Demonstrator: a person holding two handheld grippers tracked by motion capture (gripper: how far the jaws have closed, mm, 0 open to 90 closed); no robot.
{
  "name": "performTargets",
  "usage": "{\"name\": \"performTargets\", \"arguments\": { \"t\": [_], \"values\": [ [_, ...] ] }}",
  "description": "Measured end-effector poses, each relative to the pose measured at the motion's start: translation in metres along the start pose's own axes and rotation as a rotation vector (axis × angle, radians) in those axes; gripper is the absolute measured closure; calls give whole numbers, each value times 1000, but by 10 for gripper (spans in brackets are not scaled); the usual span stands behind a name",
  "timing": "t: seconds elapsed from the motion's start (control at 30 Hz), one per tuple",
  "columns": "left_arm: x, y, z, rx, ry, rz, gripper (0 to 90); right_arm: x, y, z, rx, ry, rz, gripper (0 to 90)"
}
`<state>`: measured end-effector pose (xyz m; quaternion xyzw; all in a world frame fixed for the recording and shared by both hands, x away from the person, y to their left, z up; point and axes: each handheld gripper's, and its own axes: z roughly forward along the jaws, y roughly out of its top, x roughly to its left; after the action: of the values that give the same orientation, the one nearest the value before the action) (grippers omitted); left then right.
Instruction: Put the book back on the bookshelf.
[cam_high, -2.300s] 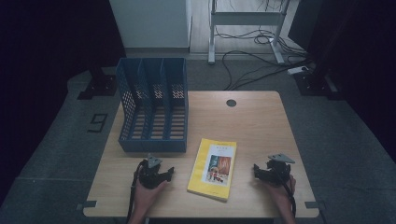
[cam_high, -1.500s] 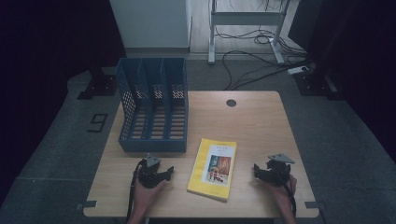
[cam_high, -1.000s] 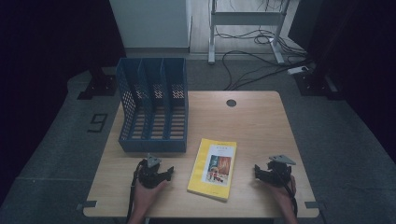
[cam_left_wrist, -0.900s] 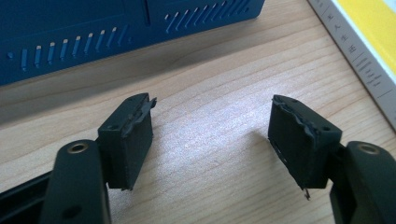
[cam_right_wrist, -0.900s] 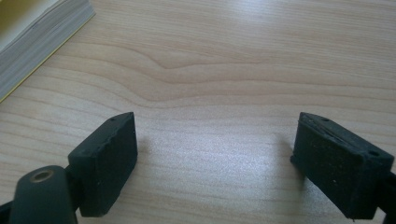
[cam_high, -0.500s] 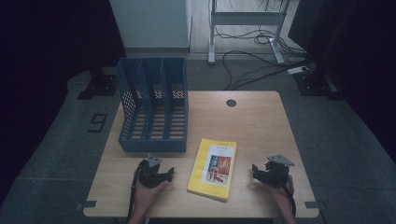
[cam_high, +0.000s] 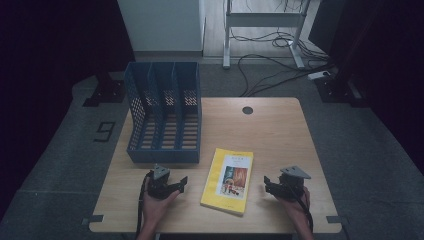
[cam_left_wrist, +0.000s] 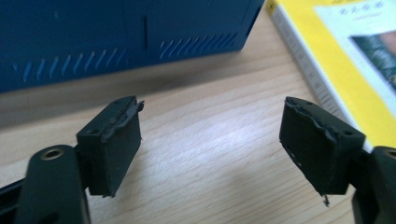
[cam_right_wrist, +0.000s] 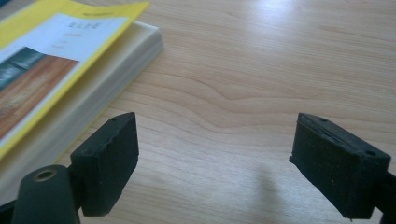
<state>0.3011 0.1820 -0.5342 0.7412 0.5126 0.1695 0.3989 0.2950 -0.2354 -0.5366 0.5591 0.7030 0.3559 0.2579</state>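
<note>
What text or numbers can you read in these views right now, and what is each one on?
"9": a dark digit marked on the grey floor left of the table; it could equally read as a 6 from the other side.
Title lines on the yellow book cover: too small and blurred to read.
Nothing readable on the blue file rack.

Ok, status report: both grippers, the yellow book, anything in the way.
Left gripper open, empty, on the table left of the book. Right gripper open, empty, right of it. Yellow book flat on the table, untouched. Blue file rack behind; nothing between jaws and book.

High view overhead, far; gripper views low, close, sharing book (cam_high: 228, 181).
</note>
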Motion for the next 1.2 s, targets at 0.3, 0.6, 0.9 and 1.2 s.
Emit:
{"name": "performTargets", "arguments": {
  "t": [0.3,0.6,0.9,1.2],
  "values": [
    [-23,15,5,-4,-83,35,231,20,6,-6,-24,63,2,159],
    [-41,28,10,-12,-119,84,233,40,23,-8,-82,106,0,173],
    [-49,18,22,22,-153,90,245,62,22,10,-56,158,-26,175],
    [-61,6,26,54,-187,112,246,68,8,21,0,166,-42,182]
  ]
}}
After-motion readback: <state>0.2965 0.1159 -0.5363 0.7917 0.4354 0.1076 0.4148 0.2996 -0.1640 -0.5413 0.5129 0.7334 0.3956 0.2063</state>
